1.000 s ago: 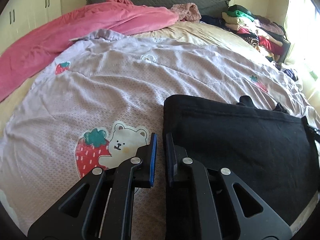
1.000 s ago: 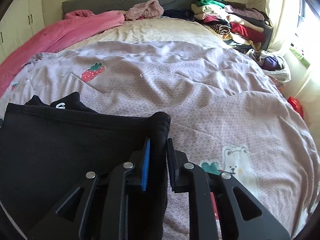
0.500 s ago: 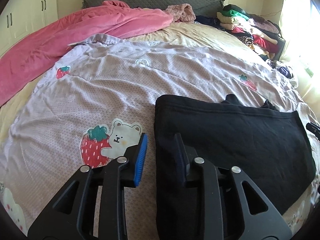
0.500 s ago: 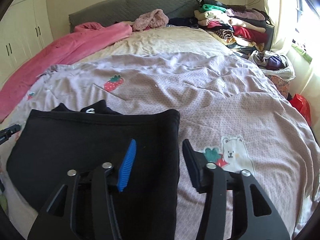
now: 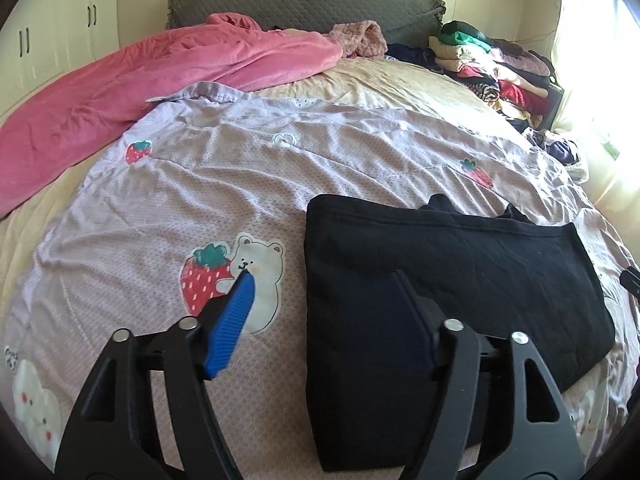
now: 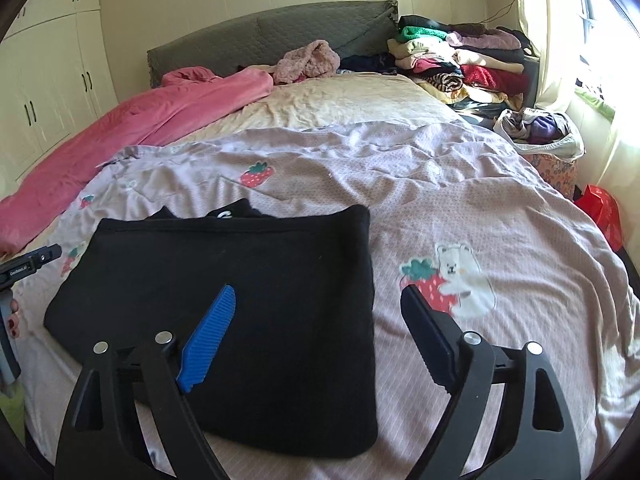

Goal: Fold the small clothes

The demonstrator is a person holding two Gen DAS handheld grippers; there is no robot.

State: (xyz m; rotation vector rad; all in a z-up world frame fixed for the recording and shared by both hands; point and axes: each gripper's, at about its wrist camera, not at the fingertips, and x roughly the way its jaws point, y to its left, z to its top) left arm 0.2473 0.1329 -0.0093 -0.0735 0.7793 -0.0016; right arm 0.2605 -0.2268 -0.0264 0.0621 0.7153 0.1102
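Black garment (image 5: 460,280) lies folded flat on the lilac bedspread (image 5: 240,168), near the foot end of the bed, with a bit of collar or sleeve poking out from under its far edge; in the right wrist view the same black garment (image 6: 240,280) shows a small white mark at that far edge. Left tool (image 5: 324,292) is released, jaws spread wide, holding nothing; its blue pad (image 5: 232,324) sits over the strawberry-and-bear print (image 5: 236,268) and the other finger sits over the garment's left edge, touching or just above it, cannot tell. Right tool (image 6: 316,316) is also released, jaws wide apart, nothing between them; blue pad (image 6: 208,340) over the black cloth, the dark finger over bare bedspread (image 6: 440,184) just beside another bear print (image 6: 452,280), so the garment's right edge lies between the fingers. At the left border of the right wrist view part of the left tool's body shows, with fingertips with red nails (image 6: 14,316) next to it. Pink blanket (image 5: 160,68) bunched along the left side of the bed, grey headboard (image 5: 304,4) behind, stack of folded clothes (image 6: 460,56) at the far right corner, white wardrobe (image 6: 48,72) on the left wall, a bag of clothes (image 6: 540,132) beside the bed near the window.
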